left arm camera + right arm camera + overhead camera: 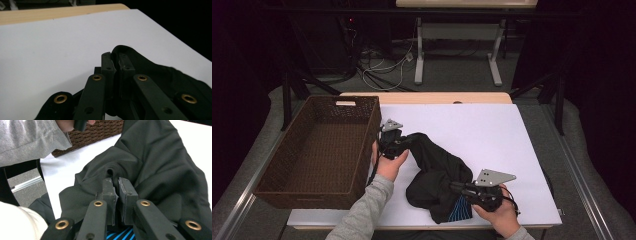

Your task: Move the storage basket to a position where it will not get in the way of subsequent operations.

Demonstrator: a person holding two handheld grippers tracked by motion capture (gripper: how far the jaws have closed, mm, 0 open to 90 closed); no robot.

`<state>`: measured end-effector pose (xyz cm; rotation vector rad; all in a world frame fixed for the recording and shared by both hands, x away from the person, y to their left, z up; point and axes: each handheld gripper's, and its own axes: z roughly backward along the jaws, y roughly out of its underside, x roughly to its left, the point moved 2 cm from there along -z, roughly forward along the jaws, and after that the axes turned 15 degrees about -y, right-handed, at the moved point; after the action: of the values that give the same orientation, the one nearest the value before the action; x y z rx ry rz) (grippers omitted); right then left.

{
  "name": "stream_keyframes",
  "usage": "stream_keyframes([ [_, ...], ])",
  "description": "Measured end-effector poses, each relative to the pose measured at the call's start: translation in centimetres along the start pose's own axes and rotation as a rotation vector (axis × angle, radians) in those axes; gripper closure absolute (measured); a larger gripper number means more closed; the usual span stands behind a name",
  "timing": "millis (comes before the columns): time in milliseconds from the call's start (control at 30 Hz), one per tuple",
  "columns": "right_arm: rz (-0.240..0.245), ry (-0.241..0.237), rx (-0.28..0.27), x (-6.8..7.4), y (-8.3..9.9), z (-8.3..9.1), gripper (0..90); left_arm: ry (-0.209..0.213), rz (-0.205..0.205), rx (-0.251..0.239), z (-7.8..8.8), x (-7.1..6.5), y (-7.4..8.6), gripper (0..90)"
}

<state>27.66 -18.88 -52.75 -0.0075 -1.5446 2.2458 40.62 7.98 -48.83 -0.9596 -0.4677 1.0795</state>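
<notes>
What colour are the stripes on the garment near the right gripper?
Bright blue stripes on the black garment, just under the right gripper; the high view shows them best.

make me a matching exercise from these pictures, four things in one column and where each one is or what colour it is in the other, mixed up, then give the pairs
Things:
1. wicker basket
2. black garment
3. left tool
4. right tool

Descriptions:
A. crumpled on the white sheet in the middle
B. shut on the garment's near end, by the blue stripes
C. dark brown, at the table's left edge
D. shut on the garment's far end, next to the basket

Pairs: 1-C, 2-A, 3-D, 4-B
</notes>
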Motion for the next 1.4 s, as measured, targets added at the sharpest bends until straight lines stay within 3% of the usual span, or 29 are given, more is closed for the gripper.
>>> stream_keyframes([
  [300, 0.008, 0.004, -0.013, 0.0, -0.1, 0.3, 88.0, 0.002, -0.015, -0.060, 1.8, 0.2, -1.7, 85.3],
  [633, 0.007, -0.020, 0.016, 0.4, 0.2, -0.6, 88.0, 0.035, -0.037, -0.139, 5.0, -0.9, -1.8, 85.3],
  [1000, -0.003, -0.039, 0.061, 0.4, 0.8, -1.4, 87.8, 0.039, -0.068, -0.167, 8.3, -1.0, 0.5, 85.3],
  [1100, -0.010, -0.043, 0.065, 0.5, 0.8, -1.6, 87.1, 0.049, -0.052, -0.178, 9.1, -0.9, 1.4, 85.3],
  [1233, -0.011, -0.040, 0.053, 0.4, 0.8, -1.5, 80.8, 0.052, -0.057, -0.180, 9.7, -0.9, 2.5, 85.3],
  [1400, -0.035, -0.036, 0.001, 0.3, 0.4, -0.8, 69.9, 0.051, -0.063, -0.165, 10.0, -0.7, 3.7, 85.3],
])
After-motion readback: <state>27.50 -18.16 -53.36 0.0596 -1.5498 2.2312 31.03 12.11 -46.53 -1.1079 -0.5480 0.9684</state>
